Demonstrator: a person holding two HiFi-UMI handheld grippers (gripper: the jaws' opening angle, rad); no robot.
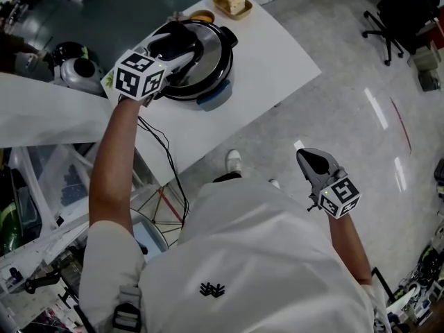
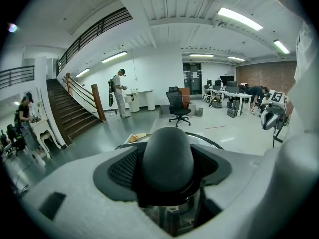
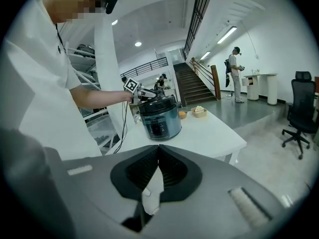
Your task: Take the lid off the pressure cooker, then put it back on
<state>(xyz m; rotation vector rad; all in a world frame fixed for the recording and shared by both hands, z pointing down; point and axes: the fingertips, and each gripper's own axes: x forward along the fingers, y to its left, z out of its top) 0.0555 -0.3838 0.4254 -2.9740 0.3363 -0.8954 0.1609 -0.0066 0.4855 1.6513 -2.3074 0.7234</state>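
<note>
The pressure cooker [image 3: 159, 118] is seen standing on the white bench [image 1: 270, 54], near its far left corner, and the lid [image 1: 211, 54] is seated flat on top of it. The left gripper [image 1: 182, 50] is held right over that lid, tilted downward. In the left gripper view the lid's black knob [image 2: 167, 158] is framed squarely between the fingers [image 2: 122, 168]. They are spread wide to either side of the knob, and no clamp on it is shown. The shiny rim of the lid is glimpsed just behind the knob.

The right gripper [image 3: 158, 153] is kept well apart from the action, out past the near edge of the bench and above the polished floor [image 1: 361, 68]. Its fingers [image 3: 174, 171] are brought together at the tips, and nothing is caught between them. From its camera the cooker's blue body and front panel are viewed from the side, with the person's left arm [image 3: 99, 97] stretched across to the lid.

Behind the cooker, at the far end of the bench, a small orange bowl [image 1: 202, 15] and a tan tray of food [image 1: 232, 4] are set side by side. A black cable [image 1: 163, 144] is seen trailing down off the bench's near left edge.
</note>
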